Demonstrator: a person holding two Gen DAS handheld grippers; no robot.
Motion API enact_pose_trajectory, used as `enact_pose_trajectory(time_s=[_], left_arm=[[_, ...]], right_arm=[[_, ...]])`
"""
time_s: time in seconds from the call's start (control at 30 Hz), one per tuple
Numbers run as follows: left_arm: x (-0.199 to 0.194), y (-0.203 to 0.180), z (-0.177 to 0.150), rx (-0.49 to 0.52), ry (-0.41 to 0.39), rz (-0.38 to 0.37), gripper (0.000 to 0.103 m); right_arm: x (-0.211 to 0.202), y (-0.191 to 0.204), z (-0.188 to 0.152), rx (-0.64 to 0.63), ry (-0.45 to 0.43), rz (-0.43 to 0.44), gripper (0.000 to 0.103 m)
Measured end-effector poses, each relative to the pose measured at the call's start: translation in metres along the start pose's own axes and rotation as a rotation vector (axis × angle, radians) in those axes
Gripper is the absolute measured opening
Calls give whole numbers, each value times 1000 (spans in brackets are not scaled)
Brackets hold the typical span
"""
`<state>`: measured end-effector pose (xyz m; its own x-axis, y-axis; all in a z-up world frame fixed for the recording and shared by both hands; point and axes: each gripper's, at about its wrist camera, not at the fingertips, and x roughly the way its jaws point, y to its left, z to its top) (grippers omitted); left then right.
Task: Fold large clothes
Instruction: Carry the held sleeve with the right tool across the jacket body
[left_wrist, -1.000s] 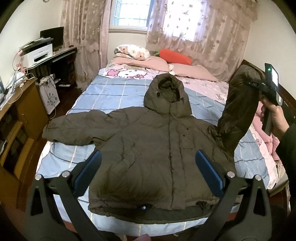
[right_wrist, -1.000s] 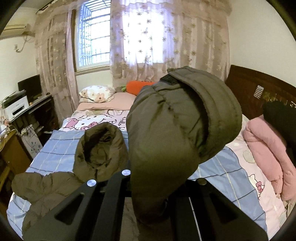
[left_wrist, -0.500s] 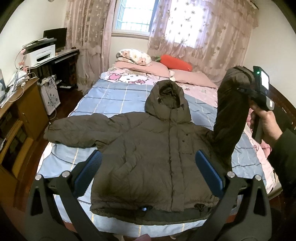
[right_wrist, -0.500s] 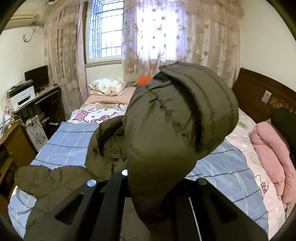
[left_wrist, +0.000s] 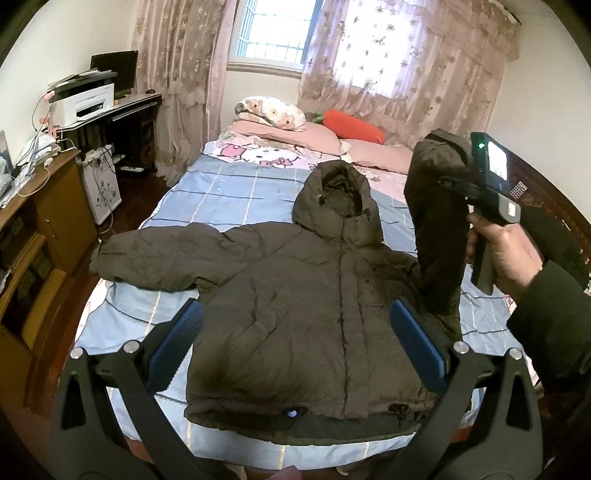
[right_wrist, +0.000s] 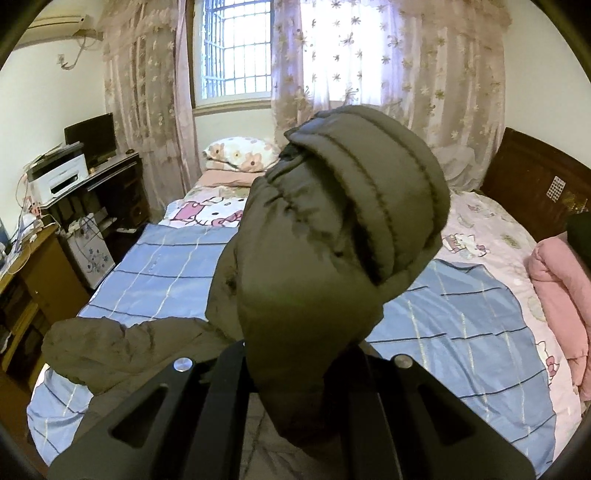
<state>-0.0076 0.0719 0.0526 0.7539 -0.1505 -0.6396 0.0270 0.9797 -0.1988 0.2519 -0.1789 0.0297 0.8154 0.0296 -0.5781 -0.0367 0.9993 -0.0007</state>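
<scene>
A dark olive hooded puffer jacket (left_wrist: 295, 314) lies face up on the bed, hood (left_wrist: 334, 199) toward the pillows, one sleeve (left_wrist: 147, 258) spread flat to the left. My right gripper (left_wrist: 452, 182) is shut on the other sleeve's cuff (left_wrist: 436, 166) and holds that sleeve upright above the bed. In the right wrist view the cuff (right_wrist: 343, 236) fills the centre and hides the fingertips of the gripper (right_wrist: 295, 369). My left gripper (left_wrist: 295, 339) is open and empty, above the jacket's lower part.
The bed (left_wrist: 229, 192) has a blue checked blanket, pink pillows (left_wrist: 288, 129) and a red carrot cushion (left_wrist: 351, 125) at the head. A desk with a printer (left_wrist: 85, 103) and a wooden cabinet (left_wrist: 40, 221) stand at the left. A pink quilt (right_wrist: 557, 295) lies at the bed's right.
My right gripper has carried the lifted sleeve leftward, closer over the jacket's body. My left gripper stays open, and its view has drawn back and up a little.
</scene>
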Motion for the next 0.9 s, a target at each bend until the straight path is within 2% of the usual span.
enact_pose_trajectory(time_s=[0.43, 0.9], left_arm=[[-5, 12, -1, -16, 8, 0, 101], [-9, 27, -1, -37, 12, 3, 101]], right_arm=[[42, 48, -30, -34, 57, 25, 5], [78, 71, -65, -12, 118, 51, 5]])
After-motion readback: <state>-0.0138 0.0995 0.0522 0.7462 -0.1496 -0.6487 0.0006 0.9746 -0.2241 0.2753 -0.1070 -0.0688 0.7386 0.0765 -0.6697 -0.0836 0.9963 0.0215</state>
